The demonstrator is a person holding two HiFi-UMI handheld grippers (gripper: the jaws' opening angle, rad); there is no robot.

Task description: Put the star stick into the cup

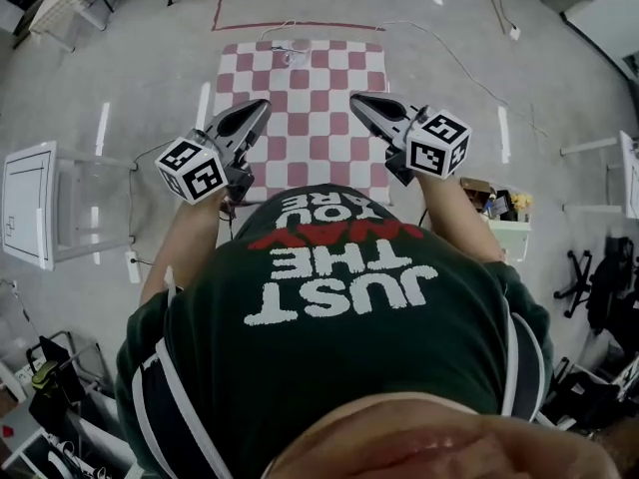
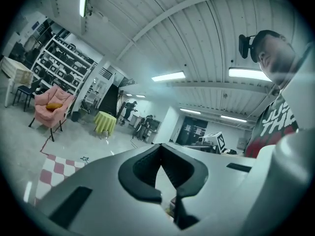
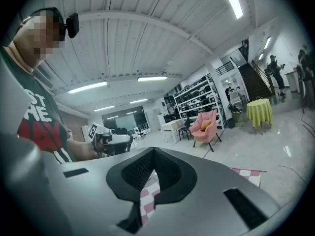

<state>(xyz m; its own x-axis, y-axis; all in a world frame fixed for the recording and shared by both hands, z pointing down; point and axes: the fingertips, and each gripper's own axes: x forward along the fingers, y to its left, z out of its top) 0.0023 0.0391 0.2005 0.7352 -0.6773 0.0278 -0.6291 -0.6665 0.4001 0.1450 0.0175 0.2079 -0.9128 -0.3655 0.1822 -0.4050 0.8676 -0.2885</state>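
1. The star stick comes first, and we can't pin it down for sure. In the left gripper view a small star shape (image 2: pixel 84 158) lies on the floor just beside the checkered mat (image 1: pixel 300 118). That may well be it.
2. Now the cup: no view gives us one we can name. A small pale object (image 1: pixel 293 56) sits at the mat's far edge in the head view, too small to tell.
3. The left gripper (image 1: pixel 262 106) has its jaws closed tip to tip with nothing between them. It is held in front of the chest and aimed out over the mat.
4. The right gripper (image 1: pixel 356 99) is the same, pinched closed and empty. It sits level with the left one and well apart from it.
5. We judge this to be the very start of the task. Nothing is picked up, and both tools hang high above the floor at the mat's near edge.
6. The next move calls for getting down toward the mat's far side. One pair of jaws then has to open and line up on the stick. It is a thin thing lying flat, so we'd expect to need a low, careful approach.
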